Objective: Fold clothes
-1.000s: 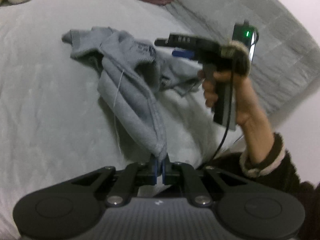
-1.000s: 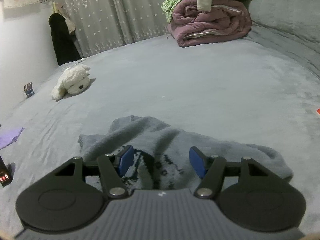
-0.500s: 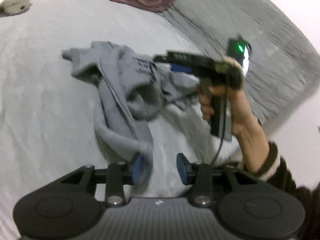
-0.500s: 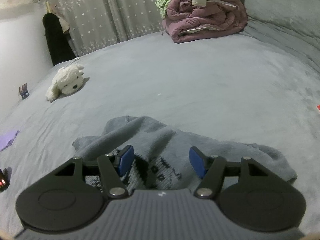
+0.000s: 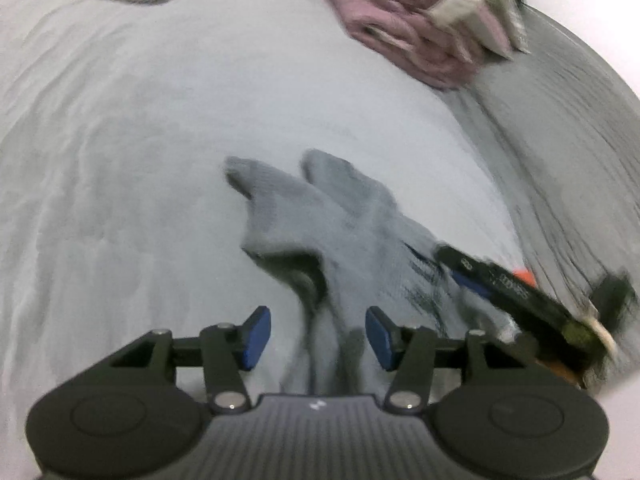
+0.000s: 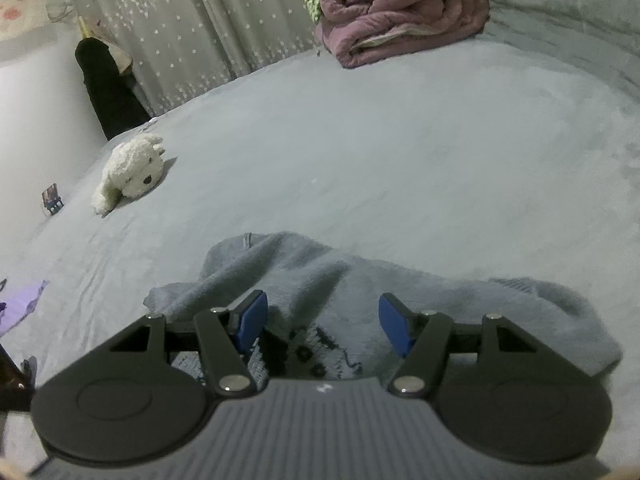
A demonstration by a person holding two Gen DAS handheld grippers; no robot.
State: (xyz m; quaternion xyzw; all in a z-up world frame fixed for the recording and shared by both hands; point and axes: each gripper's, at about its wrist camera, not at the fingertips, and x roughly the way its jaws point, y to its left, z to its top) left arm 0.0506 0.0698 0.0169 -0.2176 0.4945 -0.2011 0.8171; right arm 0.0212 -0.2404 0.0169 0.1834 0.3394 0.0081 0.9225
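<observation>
A grey knitted sweater (image 5: 340, 232) with a dark pattern lies crumpled on the grey bed (image 5: 120, 160). My left gripper (image 5: 318, 338) hovers at its near end with jaws opening; a fold of the sweater lies between the blue pads untouched. In the left wrist view, the right gripper (image 5: 472, 276) reaches onto the sweater from the right. From the right wrist, the sweater (image 6: 400, 292) spreads under my right gripper (image 6: 324, 322), which stands open just above the patterned part.
A rolled purple blanket (image 6: 404, 12) with green and white clothes on top lies at the far side of the bed. A white plush dog (image 6: 130, 172) rests at the left. A purple cloth (image 6: 20, 304) lies at the left edge. Curtains hang behind.
My left gripper let go of the sweater's hem, opened, and swung so the sweater now lies ahead of it. The right gripper stayed open and crept slightly over the sweater.
</observation>
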